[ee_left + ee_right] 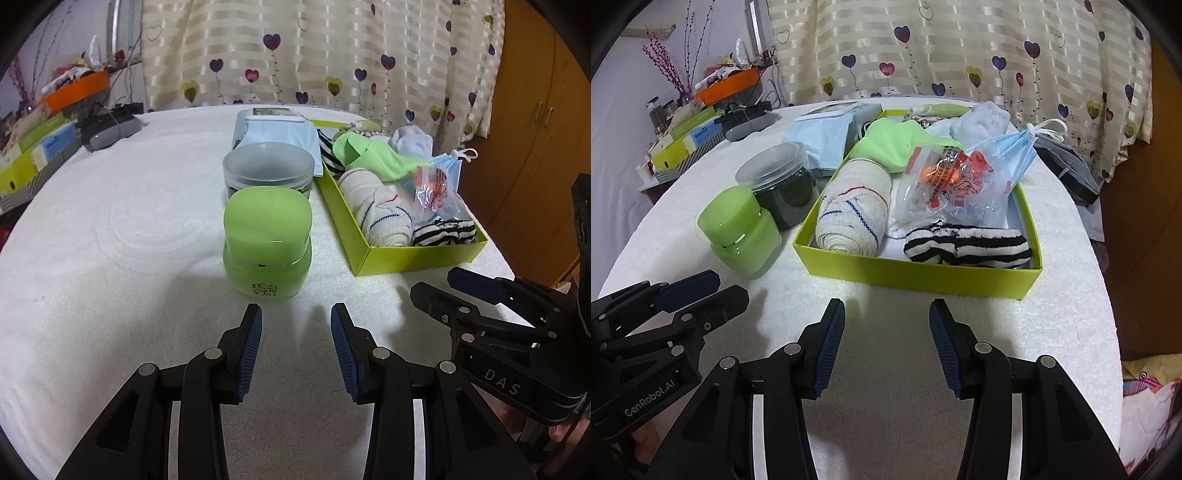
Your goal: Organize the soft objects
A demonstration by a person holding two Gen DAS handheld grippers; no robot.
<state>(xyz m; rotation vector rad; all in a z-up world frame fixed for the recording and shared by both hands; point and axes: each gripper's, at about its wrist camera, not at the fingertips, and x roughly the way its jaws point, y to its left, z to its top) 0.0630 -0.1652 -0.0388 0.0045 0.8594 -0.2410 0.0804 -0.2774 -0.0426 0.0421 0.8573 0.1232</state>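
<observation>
A lime green box (923, 271) (417, 260) on the white table holds soft things: a rolled cream bandage (849, 214) (376, 210), a black-and-white striped sock (967, 245) (443, 230), a green cloth (897, 142) (369, 153), a clear plastic bag (953, 184), a blue face mask (1015, 147) and a pale blue sock (982, 118). My left gripper (295, 317) is open and empty, just short of a green jar (267, 240). My right gripper (886, 314) is open and empty, in front of the box.
A frosted-lid jar (269, 166) (783, 181) stands behind the green jar (742, 236), with a pale blue packet (273, 129) (820, 136) behind it. A grey case (1067, 166) lies at the right edge. Books and clutter (37, 147) stand left. Curtain behind.
</observation>
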